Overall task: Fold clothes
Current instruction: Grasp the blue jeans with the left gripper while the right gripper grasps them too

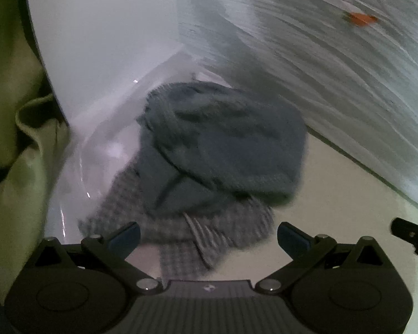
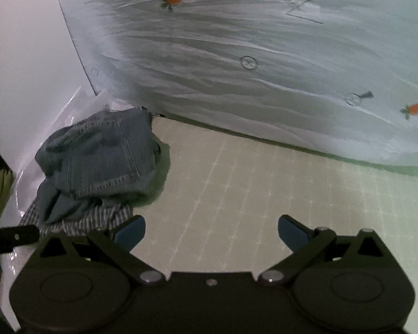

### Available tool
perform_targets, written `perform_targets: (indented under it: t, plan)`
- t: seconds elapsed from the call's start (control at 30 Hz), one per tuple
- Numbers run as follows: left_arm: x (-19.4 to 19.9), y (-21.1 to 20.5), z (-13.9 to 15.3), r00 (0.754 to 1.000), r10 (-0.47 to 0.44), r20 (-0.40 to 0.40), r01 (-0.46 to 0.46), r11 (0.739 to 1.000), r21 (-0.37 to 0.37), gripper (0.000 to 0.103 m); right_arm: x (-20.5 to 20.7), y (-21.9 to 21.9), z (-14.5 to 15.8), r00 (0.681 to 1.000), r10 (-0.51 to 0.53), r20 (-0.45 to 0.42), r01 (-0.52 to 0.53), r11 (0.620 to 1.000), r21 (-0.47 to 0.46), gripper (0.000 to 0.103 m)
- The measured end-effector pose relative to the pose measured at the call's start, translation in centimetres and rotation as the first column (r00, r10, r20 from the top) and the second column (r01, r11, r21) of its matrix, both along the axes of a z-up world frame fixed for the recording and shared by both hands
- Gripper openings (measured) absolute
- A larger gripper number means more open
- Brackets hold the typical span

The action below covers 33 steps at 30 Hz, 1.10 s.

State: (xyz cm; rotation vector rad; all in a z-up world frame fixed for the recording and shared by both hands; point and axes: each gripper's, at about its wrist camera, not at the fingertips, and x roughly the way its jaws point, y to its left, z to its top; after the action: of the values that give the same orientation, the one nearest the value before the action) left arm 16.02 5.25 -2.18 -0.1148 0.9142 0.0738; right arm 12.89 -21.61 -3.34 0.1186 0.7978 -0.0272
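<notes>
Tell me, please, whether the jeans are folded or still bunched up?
Bunched up: the jeans sit in a crumpled heap atop a striped cloth, pocket skewed.

Left gripper [image 1: 208, 236]: jaws are spread wide, nothing is held between the blue pads [image 1: 126, 236]. Right gripper [image 2: 211, 232]: likewise spread and empty, directed toward 12 o'clock, pads [image 2: 292, 232] unobstructed.

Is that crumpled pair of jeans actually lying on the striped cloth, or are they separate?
Touching. In the right wrist view the jeans sit directly on the striped cloth, whose edge pokes out beneath them with no gap.
</notes>
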Motion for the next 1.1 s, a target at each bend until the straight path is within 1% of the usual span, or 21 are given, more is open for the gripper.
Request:
perform_targets:
  t: [0.1,0.17,0.2,0.3,0.4,0.47,0.53,0.57,0.6,0.63,0.67,0.7,0.73,0.77,0.8,0.83,0.87,0.93,1.0,1.07,1.1]
  plan:
    - [2.9,1.8,-0.6,0.999,0.041,-0.004,-0.041,0.999,-0.004,0.103,3.4,0.8,-0.4,1.0,-0.001,0.001,0.001,1.0,0.009,0.102]
    - [4.9,3.0,-1.1,0.997,0.071,-0.003,-0.071,0.997,-0.01,0.102,5.7,1.4,-0.7,1.0,0.003,-0.004,-0.003,1.0,0.025,0.098]
    - [5.9,3.6,-1.4,0.997,0.077,-0.004,-0.077,0.997,-0.021,0.102,7.0,1.8,-1.0,1.0,0.01,-0.007,-0.01,0.999,0.036,0.098]
    - [8.9,5.1,-2.2,0.996,0.088,-0.006,-0.088,0.993,-0.083,0.101,10.5,3.1,-1.8,0.999,0.036,-0.015,-0.035,0.997,0.065,0.096]
    - [11.9,6.5,-3.2,0.995,0.097,-0.009,-0.097,0.984,-0.148,0.094,13.7,4.5,-2.9,0.997,0.069,-0.02,-0.067,0.992,0.103,0.095]
    - [13.7,7.2,-3.9,0.995,0.096,-0.015,-0.098,0.979,-0.18,0.086,15.8,5.2,-4.0,0.996,0.088,-0.033,-0.082,0.985,0.154,0.094]
    - [15.1,7.5,-4.5,0.995,0.101,-0.023,-0.104,0.975,-0.196,0.065,17.8,6.1,-5.4,0.994,0.095,-0.054,-0.083,0.98,0.18,0.092]
    - [15.3,7.5,-4.7,0.995,0.099,-0.021,-0.101,0.973,-0.207,0.06,18.5,6.6,-5.9,0.993,0.097,-0.063,-0.084,0.979,0.187,0.089]
    - [15.5,7.5,-4.9,0.995,0.096,-0.018,-0.098,0.971,-0.218,0.049,19.2,7.0,-6.4,0.992,0.101,-0.072,-0.086,0.978,0.188,0.087]
    - [15.7,7.5,-5.1,0.995,0.094,-0.016,-0.095,0.969,-0.229,0.042,20.0,7.3,-6.9,0.991,0.107,-0.083,-0.09,0.978,0.188,0.084]
    - [15.8,7.4,-5.2,0.996,0.091,-0.011,-0.091,0.967,-0.236,0.04,20.6,7.6,-7.3,0.988,0.116,-0.097,-0.095,0.976,0.197,0.081]
    - [15.8,7.2,-5.0,0.996,0.084,0.002,-0.081,0.97,-0.231,0.029,21.1,7.8,-7.7,0.986,0.126,-0.113,-0.1,0.972,0.211,0.077]
    - [15.8,7.1,-4.8,0.997,0.077,0.014,-0.071,0.972,-0.225,0.024,21.4,7.9,-7.9,0.983,0.142,-0.118,-0.11,0.964,0.243,0.058]
    - [15.7,6.8,-4.5,0.997,0.069,0.03,-0.061,0.974,-0.22,0.023,21.6,7.9,-7.9,0.98,0.162,-0.118,-0.123,0.951,0.284,0.041]
    - [15.1,6.4,-3.7,0.997,0.063,0.055,-0.049,0.976,-0.213,0.021,21.6,8.0,-7.6,0.979,0.172,-0.111,-0.133,0.947,0.291,0.036]
    - [14.5,6.0,-2.9,0.995,0.055,0.081,-0.038,0.978,-0.206,0.02,21.3,8.3,-7.1,0.979,0.181,-0.096,-0.15,0.951,0.269,0.022]
    - [14.0,5.5,-2.1,0.993,0.049,0.106,-0.027,0.98,-0.199,0.02,20.8,8.6,-6.5,0.978,0.198,-0.069,-0.177,0.955,0.24,0.015]
    - [12.2,4.2,0.0,0.987,0.03,0.16,0.005,0.977,-0.213,0.016,19.2,8.7,-5.0,0.976,0.219,-0.004,-0.214,0.956,0.201,0.012]
    - [9.9,2.6,2.6,0.975,-0.002,0.223,0.055,0.972,-0.23,0.012,17.2,7.6,-3.2,0.976,0.209,0.054,-0.216,0.952,0.218,0.011]
    - [7.0,0.3,5.6,0.954,-0.052,0.295,0.121,0.967,-0.223,0.011,14.6,6.0,-0.9,0.977,0.18,0.113,-0.203,0.948,0.245,0.011]
    - [5.4,-1.0,7.1,0.939,-0.085,0.334,0.165,0.962,-0.219,0.011,13.0,5.0,0.6,0.975,0.16,0.155,-0.195,0.949,0.246,0.011]
